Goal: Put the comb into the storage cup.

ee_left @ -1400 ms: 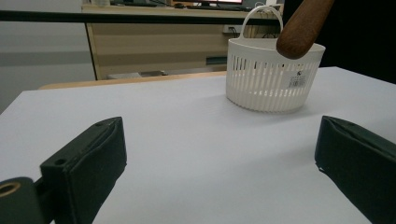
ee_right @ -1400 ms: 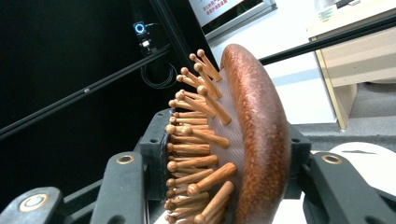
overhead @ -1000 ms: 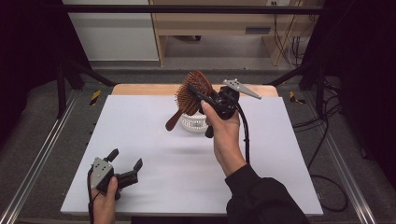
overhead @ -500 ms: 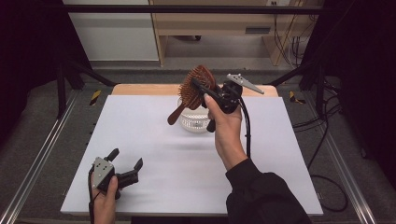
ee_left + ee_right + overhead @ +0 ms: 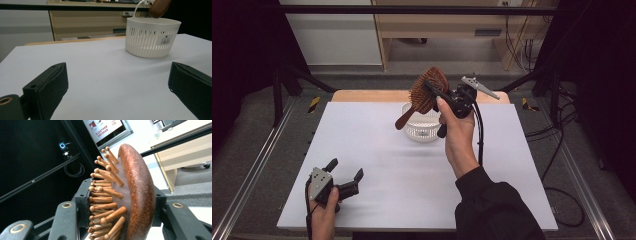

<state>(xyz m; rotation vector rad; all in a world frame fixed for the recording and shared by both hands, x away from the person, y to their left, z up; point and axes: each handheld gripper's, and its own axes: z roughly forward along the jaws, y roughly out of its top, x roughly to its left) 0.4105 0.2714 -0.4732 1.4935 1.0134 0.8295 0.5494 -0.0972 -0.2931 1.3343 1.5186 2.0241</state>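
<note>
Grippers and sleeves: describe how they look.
Both are black two-jaw tools. The left gripper has a grey three-cornered plate with holes and thick matte pads. The right gripper has a similar grey plate and a black cable. The right arm wears a black sleeve.

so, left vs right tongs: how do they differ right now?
The left tongs are open with nothing between them; the right tongs are shut on the wooden hairbrush. The left tongs sit low at the table's near edge; the right tongs are raised above the white basket. Both have black jaws.
</note>
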